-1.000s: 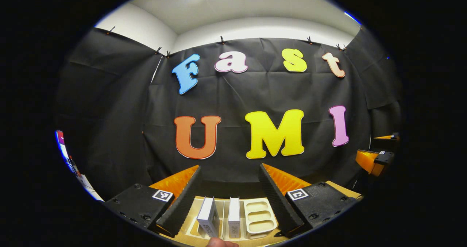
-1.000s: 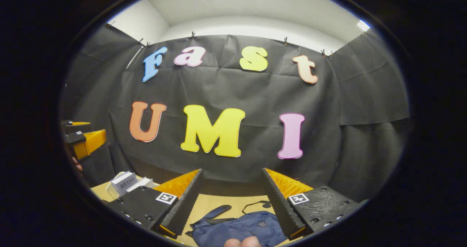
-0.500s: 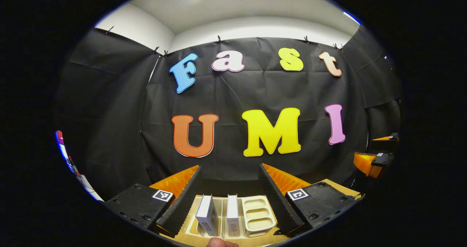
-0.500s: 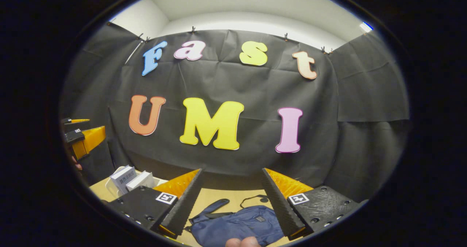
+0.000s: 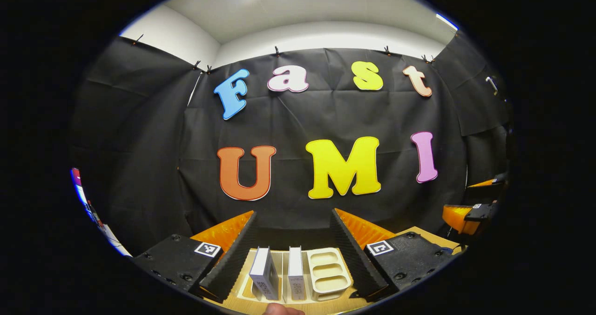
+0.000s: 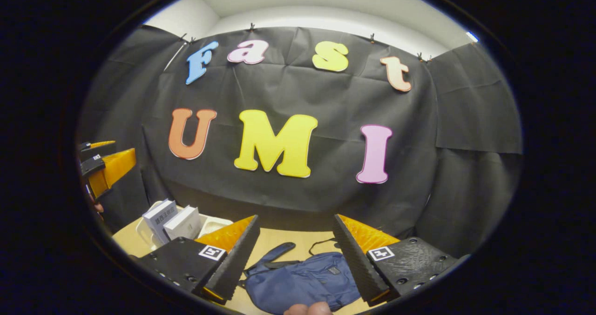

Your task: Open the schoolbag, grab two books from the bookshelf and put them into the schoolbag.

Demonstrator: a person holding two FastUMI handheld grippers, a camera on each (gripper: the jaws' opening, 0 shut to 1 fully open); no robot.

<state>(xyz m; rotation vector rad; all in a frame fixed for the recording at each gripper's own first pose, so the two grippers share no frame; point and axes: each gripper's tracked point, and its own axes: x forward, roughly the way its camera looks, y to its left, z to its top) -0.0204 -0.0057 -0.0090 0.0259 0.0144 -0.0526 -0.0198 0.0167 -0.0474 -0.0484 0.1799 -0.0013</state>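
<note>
Two white books [image 5: 265,272] [image 5: 296,273] stand upright in a cream slotted bookshelf rack [image 5: 328,273] on the wooden table. My left gripper [image 5: 293,233] hovers open above and in front of them, holding nothing. A dark blue schoolbag [image 6: 300,282] lies flat on the table, zipped as far as I can tell, its strap trailing toward the back. My right gripper [image 6: 294,236] is open above the schoolbag, with nothing between its fingers. In the right gripper view the two books [image 6: 159,217] [image 6: 184,222] and the left gripper [image 6: 104,168] sit at the far left.
The wooden table [image 6: 284,238] runs back to the black cloth wall. The right gripper [image 5: 468,212] appears at the right edge of the left gripper view. A fingertip [image 6: 307,309] of the holding hand shows at the bottom of the right gripper view.
The right gripper has tilted downward and moved a little forward, so more of the schoolbag and books show. The left gripper has drifted only slightly. Both stay open.
</note>
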